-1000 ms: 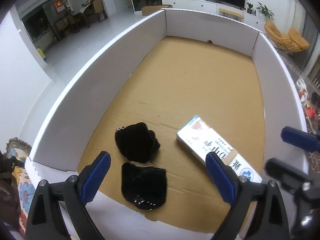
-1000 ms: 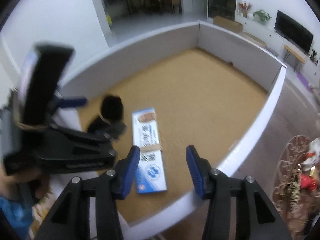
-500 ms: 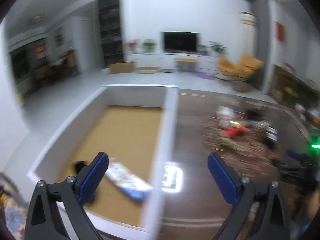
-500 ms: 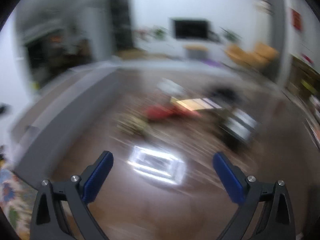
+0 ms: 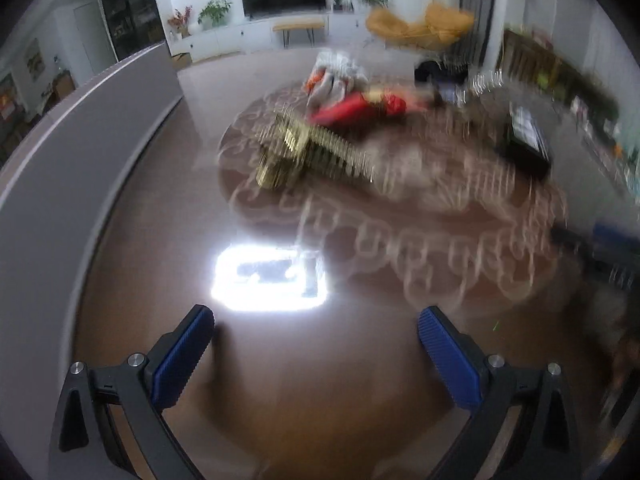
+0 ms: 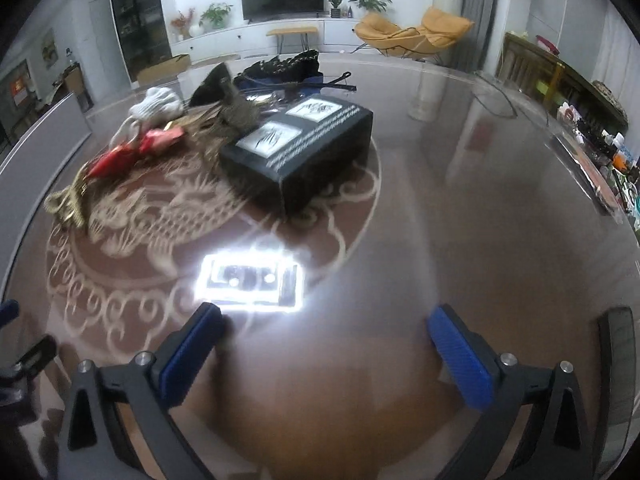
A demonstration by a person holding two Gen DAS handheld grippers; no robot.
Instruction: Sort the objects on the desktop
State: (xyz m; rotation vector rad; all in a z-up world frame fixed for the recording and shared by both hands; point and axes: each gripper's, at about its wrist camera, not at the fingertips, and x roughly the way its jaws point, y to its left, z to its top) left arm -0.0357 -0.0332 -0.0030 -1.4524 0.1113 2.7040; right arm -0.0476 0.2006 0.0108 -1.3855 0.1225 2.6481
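- Desktop objects lie in a loose heap on the round brown patterned mat [image 6: 160, 216] that covers part of the glossy brown tabletop [image 6: 460, 208]: a black rectangular box with two white picture panels on its lid [image 6: 298, 150], a white crumpled cloth [image 6: 154, 108], a red wrapped item [image 6: 134, 150], a gold metal comb-like piece [image 6: 68, 204] and a dark bag with a chain strap [image 6: 286, 66] at the far side.
- The box sits at the mat's right part, well ahead of both tongs; the red item and the cloth lie to its left, the gold piece nearest the mat's left edge.
- The left gripper [image 5: 316, 354] hangs over bare tabletop, its blue-padded fingers wide apart and holding nothing — this view is badly blurred.
- The right gripper [image 6: 324, 354] is likewise spread wide and empty, above the mat's near edge.
- A bright rectangular light reflection [image 6: 250, 280] glares on the surface just ahead of the right gripper.
- A grey-white carton wall [image 5: 80, 136] curves along the left side — just beside the table.
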